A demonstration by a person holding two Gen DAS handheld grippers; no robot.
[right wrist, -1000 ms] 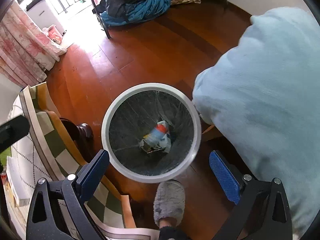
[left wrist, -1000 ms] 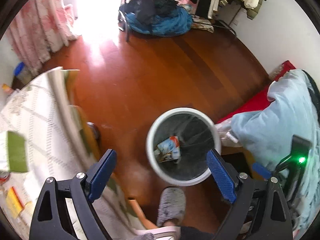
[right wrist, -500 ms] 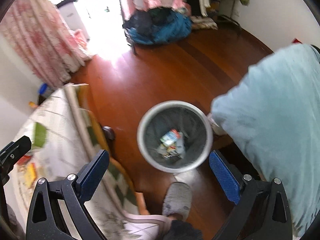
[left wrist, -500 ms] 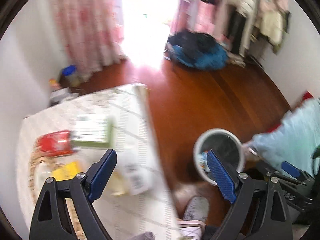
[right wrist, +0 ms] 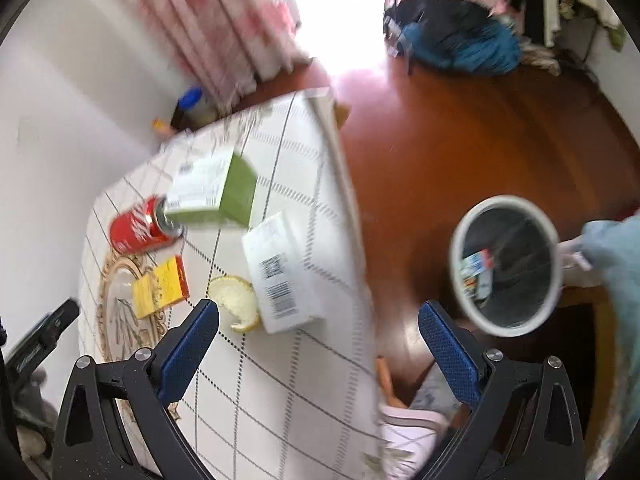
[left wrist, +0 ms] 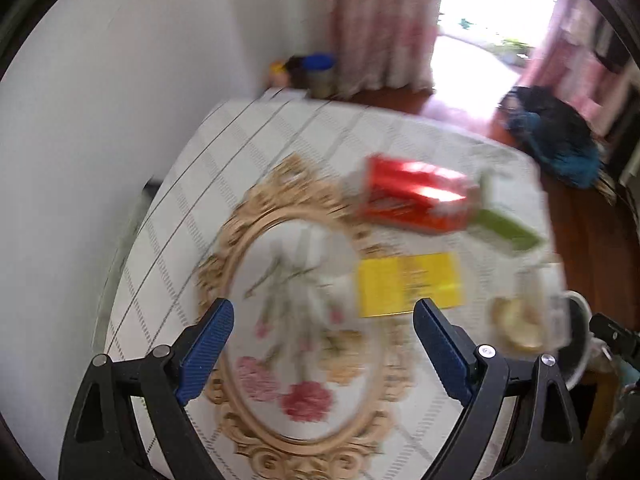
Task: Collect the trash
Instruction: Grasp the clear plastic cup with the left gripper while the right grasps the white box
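Trash lies on a table with a white checked cloth [right wrist: 304, 380]: a red can [right wrist: 140, 230] on its side, a green and white box [right wrist: 212, 192], a yellow packet [right wrist: 160, 292], a fruit peel [right wrist: 234, 306] and a white box with a barcode [right wrist: 284, 272]. In the left wrist view the red can [left wrist: 412, 200], yellow packet [left wrist: 408, 284], green box [left wrist: 504, 224] and peel [left wrist: 516, 324] show blurred. My left gripper [left wrist: 324, 344] is open and empty above the table's floral oval [left wrist: 296, 320]. My right gripper [right wrist: 320, 344] is open and empty above the table's edge. The white-rimmed bin [right wrist: 506, 264] on the floor holds wrappers.
Wood floor [right wrist: 460, 140] lies right of the table. A blue-black pile of clothes [right wrist: 456, 40] sits by the bright doorway. Pink curtains [right wrist: 224, 24] hang behind the table, with jars [right wrist: 196, 108] at the wall. A pale blue blanket [right wrist: 616, 280] is beside the bin.
Both grippers have swung left from over the bin to the table. The table's trash has come into view; the bin has shifted to the right edge of both views.
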